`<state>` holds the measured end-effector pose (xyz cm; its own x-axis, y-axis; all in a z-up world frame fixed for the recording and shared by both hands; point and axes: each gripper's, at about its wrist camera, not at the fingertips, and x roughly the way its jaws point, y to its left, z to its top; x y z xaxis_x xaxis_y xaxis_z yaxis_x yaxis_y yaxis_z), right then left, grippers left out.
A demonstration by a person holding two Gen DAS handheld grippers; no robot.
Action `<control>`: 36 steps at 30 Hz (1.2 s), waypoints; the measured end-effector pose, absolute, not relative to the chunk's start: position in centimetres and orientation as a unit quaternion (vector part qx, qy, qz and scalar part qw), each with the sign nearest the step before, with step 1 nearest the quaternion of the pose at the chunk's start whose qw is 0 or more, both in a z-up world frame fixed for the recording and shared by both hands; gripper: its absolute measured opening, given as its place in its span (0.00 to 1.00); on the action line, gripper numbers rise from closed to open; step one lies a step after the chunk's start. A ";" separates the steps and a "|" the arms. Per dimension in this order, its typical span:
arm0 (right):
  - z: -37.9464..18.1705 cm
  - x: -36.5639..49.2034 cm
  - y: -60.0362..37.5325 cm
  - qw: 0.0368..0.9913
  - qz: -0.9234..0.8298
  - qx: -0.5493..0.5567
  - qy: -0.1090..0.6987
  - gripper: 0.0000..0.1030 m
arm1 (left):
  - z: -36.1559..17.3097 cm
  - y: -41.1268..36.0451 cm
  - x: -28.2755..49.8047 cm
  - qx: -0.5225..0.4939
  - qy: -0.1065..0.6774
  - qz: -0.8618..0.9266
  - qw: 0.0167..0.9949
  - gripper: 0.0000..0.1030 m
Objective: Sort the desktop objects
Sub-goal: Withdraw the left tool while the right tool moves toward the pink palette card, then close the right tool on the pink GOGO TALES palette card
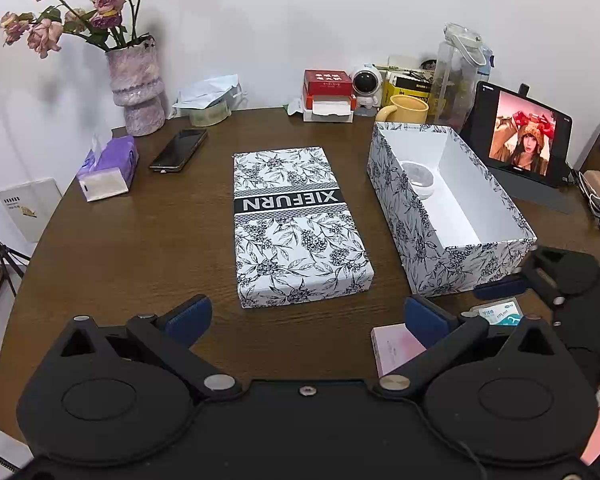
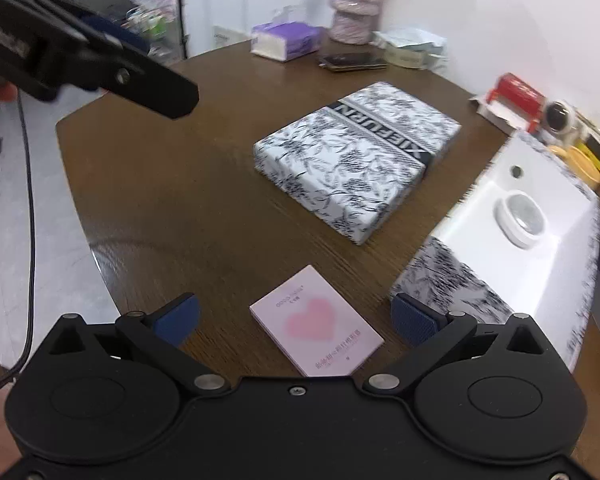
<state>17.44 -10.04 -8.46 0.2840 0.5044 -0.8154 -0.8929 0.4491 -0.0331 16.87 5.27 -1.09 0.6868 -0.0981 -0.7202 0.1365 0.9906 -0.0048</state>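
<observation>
Over the near edge of the table, my right claw hangs spread wide, holding nothing, with the pink card lying flat between its blue pads. I judge it is lined up that way so the jaws can close on the card's long sides and lift it. My left claw is also spread and empty, held above the wood facing the lid; it seems parked there to stay out of the right one's path.

Just right of the card stands the open box, its near corner close to my right pad. Inside it a small white jar already sits on the white floor, so the box is probably where loose things go. The lid lies flat in the middle of the table, apart from the box.

A small blue-and-white packet lies near the box's front wall in the left view; what it is I cannot read.

The box corner may crowd the right pad on closing. Farther back are a phone, a tissue pack, a vase, a mug and a tablet, all well clear.
</observation>
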 end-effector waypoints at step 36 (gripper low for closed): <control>-16.7 21.4 -6.0 0.543 0.608 -0.442 0.374 0.97 | -4.9 4.8 18.7 -0.020 0.435 -0.007 0.900 1.00</control>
